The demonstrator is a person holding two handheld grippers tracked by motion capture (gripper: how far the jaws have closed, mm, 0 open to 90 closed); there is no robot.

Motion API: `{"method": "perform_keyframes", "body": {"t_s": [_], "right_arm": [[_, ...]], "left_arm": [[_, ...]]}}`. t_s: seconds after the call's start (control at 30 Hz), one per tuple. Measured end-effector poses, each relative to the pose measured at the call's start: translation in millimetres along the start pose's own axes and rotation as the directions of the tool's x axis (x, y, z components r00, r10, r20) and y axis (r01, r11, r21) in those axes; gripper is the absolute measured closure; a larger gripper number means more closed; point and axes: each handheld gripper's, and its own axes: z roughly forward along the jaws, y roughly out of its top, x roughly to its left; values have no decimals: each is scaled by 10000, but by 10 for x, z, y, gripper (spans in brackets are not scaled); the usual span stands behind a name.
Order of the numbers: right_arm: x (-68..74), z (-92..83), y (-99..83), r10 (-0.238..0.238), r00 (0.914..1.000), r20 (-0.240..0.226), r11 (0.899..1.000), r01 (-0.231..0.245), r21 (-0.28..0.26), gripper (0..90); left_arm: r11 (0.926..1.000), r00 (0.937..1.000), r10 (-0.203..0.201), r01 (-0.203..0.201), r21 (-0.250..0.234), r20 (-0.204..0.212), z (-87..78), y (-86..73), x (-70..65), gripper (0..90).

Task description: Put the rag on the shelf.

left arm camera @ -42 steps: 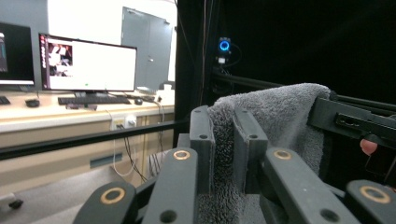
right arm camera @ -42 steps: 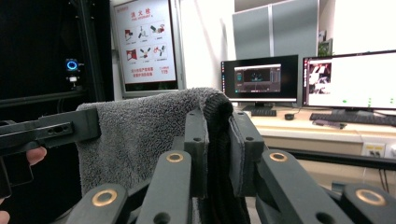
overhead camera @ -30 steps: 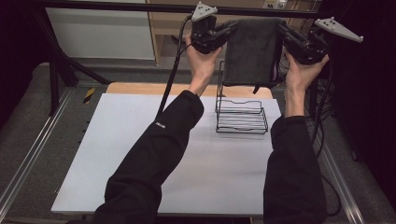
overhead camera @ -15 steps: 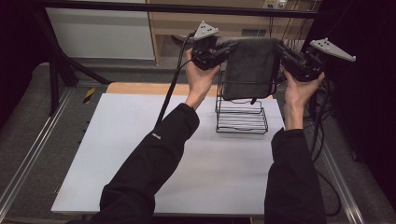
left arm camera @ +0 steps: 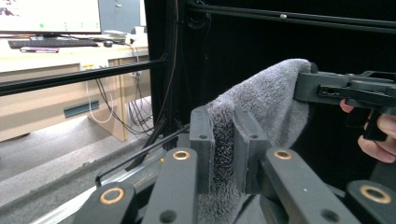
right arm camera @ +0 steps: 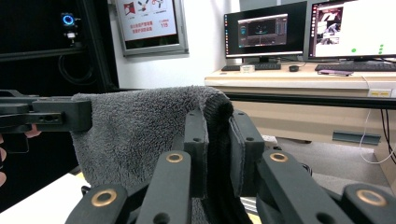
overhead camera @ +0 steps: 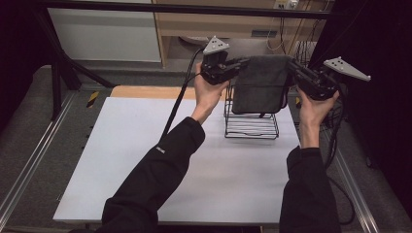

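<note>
while the dark grey towel (overhead camera: pixel 258 82) hangs stretched between the two grippers above the black wire rack (overhead camera: pixel 251 125), the work looks about midway: the towel is lifted and spread, but not yet laid over the rack's upright frame, which i judge to be what is left. the left gripper (overhead camera: pixel 232 68) pinches one top corner, its jaws clamped on a fold of pile in the left gripper view, and the right gripper (overhead camera: pixel 297 72) grips the opposite corner the same way. the towel is thick, plush terry with a stitched hem, folded double so it drapes as a neat rectangle, its lower edge in front of the rack's top bars. the rack stands near the far right of the white table (overhead camera: pixel 145 165). lowering evenly should keep it from bunching.
</note>
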Motion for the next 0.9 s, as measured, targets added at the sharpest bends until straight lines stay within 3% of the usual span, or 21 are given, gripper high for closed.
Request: {"method": "perform_keyframes", "body": {"t_s": [0.6,0.9], "right_arm": [[56,-193,-63,-235,9985,-493,9996,242,144,792],[82,-302,-157,-268,9972,-695,9987,296,405,790]], "left_arm": [[9991,9989,173,-190,389,427,-171,-64,-146,789],[9967,9977,-75,20,812,675,-226,-158,-211,778]]}}
